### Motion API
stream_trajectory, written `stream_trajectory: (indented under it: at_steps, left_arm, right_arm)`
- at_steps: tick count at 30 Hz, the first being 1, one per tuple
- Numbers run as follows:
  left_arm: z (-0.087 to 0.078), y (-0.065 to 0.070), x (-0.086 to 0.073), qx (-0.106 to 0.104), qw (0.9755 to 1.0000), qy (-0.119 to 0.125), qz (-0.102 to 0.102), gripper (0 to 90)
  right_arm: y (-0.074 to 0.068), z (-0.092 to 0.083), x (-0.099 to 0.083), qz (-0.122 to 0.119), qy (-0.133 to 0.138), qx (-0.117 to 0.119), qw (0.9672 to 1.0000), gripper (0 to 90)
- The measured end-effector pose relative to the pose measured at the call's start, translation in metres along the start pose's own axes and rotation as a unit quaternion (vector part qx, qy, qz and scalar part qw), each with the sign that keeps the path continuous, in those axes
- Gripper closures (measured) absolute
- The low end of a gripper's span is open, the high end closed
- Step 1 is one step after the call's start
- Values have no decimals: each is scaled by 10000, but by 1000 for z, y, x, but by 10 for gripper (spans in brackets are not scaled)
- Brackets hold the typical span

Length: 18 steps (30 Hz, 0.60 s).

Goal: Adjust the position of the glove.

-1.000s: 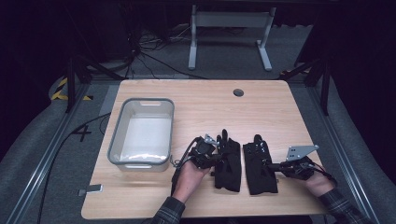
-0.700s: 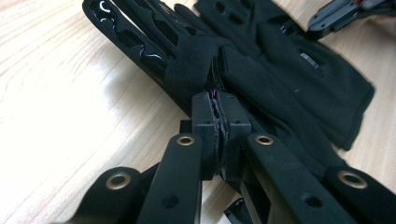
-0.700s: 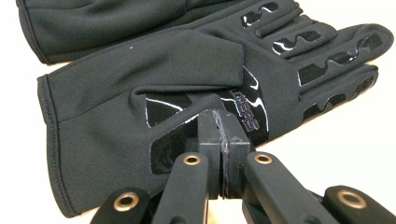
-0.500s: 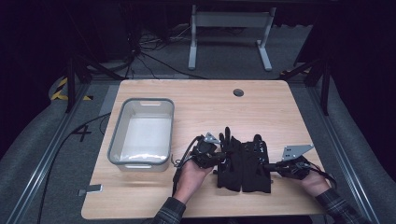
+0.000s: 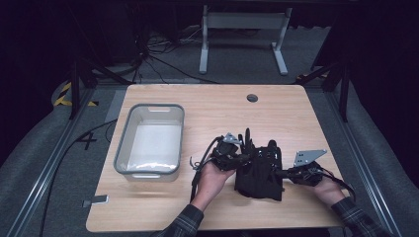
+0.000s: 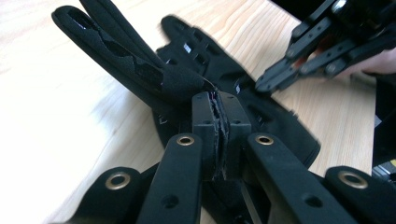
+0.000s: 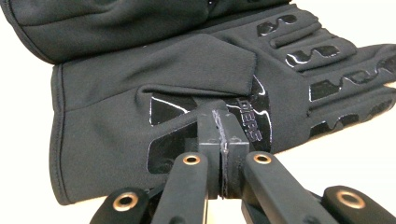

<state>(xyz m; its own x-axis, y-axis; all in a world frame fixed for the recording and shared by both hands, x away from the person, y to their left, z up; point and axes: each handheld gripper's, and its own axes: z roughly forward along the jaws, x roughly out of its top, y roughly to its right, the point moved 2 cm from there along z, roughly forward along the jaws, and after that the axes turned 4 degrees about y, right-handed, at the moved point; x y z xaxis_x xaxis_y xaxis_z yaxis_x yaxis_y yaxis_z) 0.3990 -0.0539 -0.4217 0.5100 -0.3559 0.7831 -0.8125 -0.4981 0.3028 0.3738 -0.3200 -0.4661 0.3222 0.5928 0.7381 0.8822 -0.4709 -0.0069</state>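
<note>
Two black gloves lie stacked near the table's front right. My left gripper (image 5: 243, 156) is shut on the edge of the left glove (image 5: 248, 143). In the left gripper view this gripper (image 6: 217, 100) pinches the fabric, and that glove (image 6: 135, 65) rises off the wood with its fingers pointing up and away. The right glove (image 6: 210, 58) lies flat behind it, with the right gripper (image 6: 267, 84) at its far edge. My right gripper (image 5: 279, 174) is shut on the right glove (image 5: 264, 183). In the right gripper view the gripper (image 7: 219, 116) clamps a fold of that glove (image 7: 140, 93), and the left glove (image 7: 116, 23) overlaps it.
An empty grey bin (image 5: 122, 148) stands at the table's left. A round cable hole (image 5: 252, 98) sits near the far edge. A small grey tag (image 5: 97, 200) lies at the front left corner. Bare wood stretches behind the gloves.
The gloves lay side by side with a gap; both grippers have drawn inward, and the left glove now overlaps the right one.
</note>
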Motion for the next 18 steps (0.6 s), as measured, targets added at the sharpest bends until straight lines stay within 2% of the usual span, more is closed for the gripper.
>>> stream_trajectory:
  at_steps: [7,12,15,18]
  left_arm:
    - [17,11,13,-124,9998,-14,129,872]
    - [30,18,17,-202,9996,-74,175,872]
    - [35,21,18,-233,9995,-81,199,873]
    - [38,24,20,-199,9994,-105,260,872]
  right_arm:
    - [1,1,0,-28,11,23,10000,900]
    - [1,1,0,-41,49,35,10000,900]
    - [4,-10,3,21,261,-62,9996,900]
    - [9,-18,0,57,208,-221,9995,900]
